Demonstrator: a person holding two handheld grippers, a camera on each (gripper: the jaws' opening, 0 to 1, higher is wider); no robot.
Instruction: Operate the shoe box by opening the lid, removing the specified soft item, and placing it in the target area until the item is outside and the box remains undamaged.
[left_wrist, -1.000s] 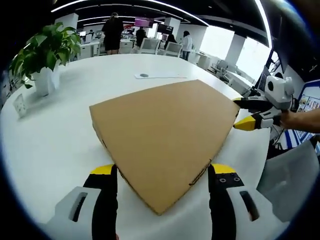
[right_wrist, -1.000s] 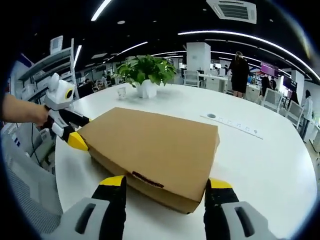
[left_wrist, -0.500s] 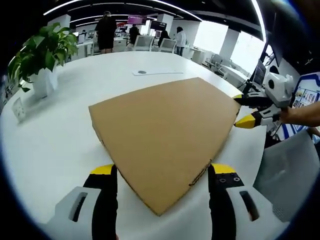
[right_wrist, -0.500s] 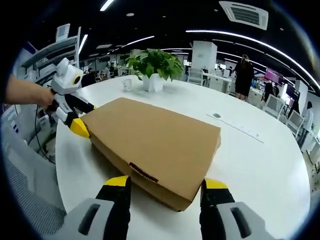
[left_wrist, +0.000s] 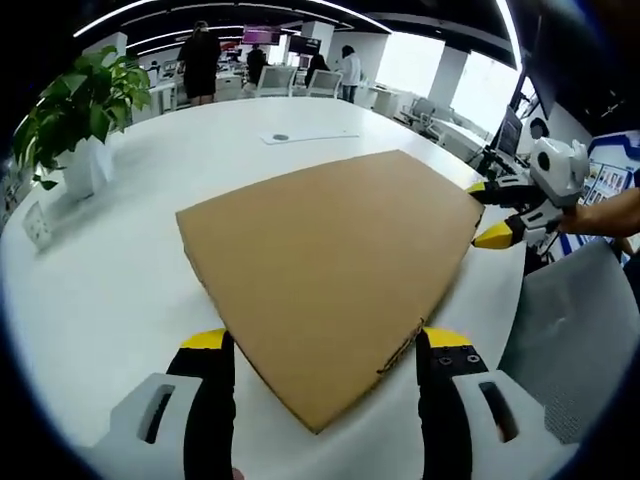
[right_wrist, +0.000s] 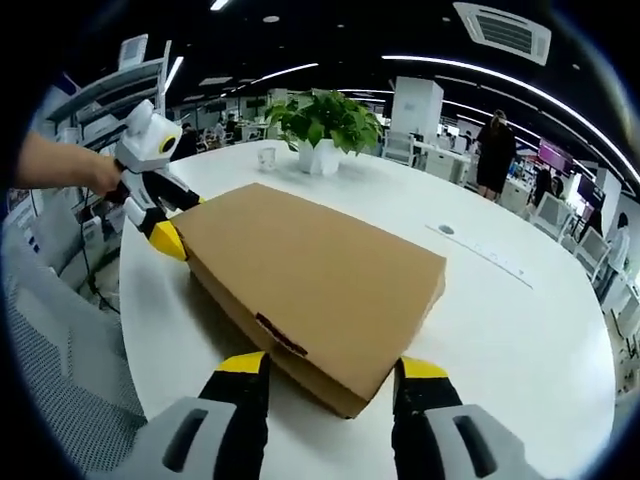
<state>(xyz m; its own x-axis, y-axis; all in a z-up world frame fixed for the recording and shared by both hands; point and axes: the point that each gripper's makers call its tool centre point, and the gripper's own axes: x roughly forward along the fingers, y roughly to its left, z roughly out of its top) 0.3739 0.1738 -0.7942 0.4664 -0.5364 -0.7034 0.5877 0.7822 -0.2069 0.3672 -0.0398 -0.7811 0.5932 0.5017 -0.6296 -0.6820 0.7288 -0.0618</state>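
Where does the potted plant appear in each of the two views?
Left gripper view: potted plant at far left, beyond the cardboard box.
Right gripper view: potted plant at top centre, behind the box.
Shared landmark: the closed cardboard box on the white table.

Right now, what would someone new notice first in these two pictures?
The big closed cardboard shoe box lying flat on the round white table, lid still on. An open gripper brackets each of two corners: the left gripper and the right gripper. Further back stands a potted plant.
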